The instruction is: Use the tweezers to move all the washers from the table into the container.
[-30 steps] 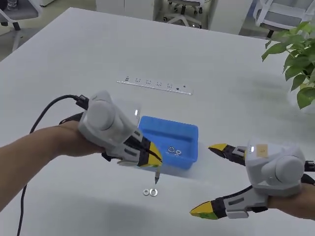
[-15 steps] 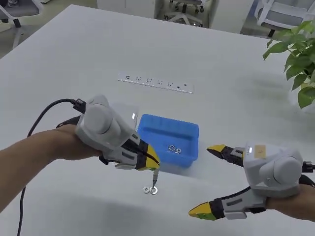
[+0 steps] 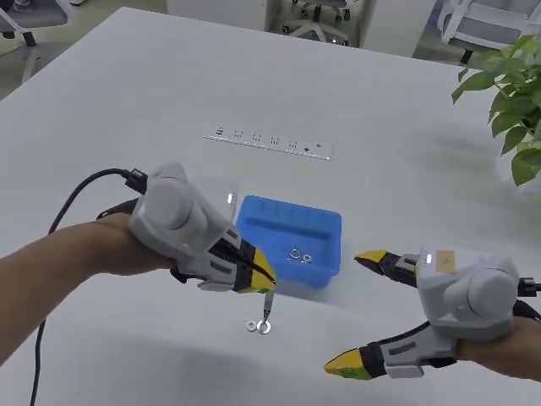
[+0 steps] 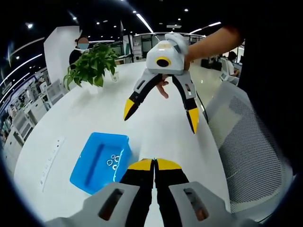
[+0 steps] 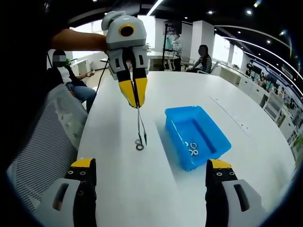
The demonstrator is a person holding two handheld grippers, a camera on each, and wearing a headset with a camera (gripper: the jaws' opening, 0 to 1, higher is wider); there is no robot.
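My left gripper (image 3: 260,276) is shut on thin metal tweezers (image 3: 267,308) that point down at the table. Their tips rest at the right one of two washers (image 3: 259,326) lying side by side in front of the blue container (image 3: 283,227). Whether the tips hold that washer I cannot tell. Several washers (image 3: 299,255) lie inside the container. In the right gripper view the tweezers (image 5: 141,126) hang from the left gripper (image 5: 135,97) over the two washers (image 5: 138,144), left of the container (image 5: 195,124). My right gripper (image 3: 348,310) stands open to the right of the container, holding nothing.
A white power strip (image 3: 266,142) lies flat on the table beyond the container. A green plant (image 3: 514,101) stands at the far right edge. Office chairs (image 3: 317,19) stand past the far side of the table. A cable (image 3: 72,211) trails from the left gripper.
The tweezers' tips have come down from just above the table to the right washer. The right gripper has stayed put and open. The head camera shifted slightly.
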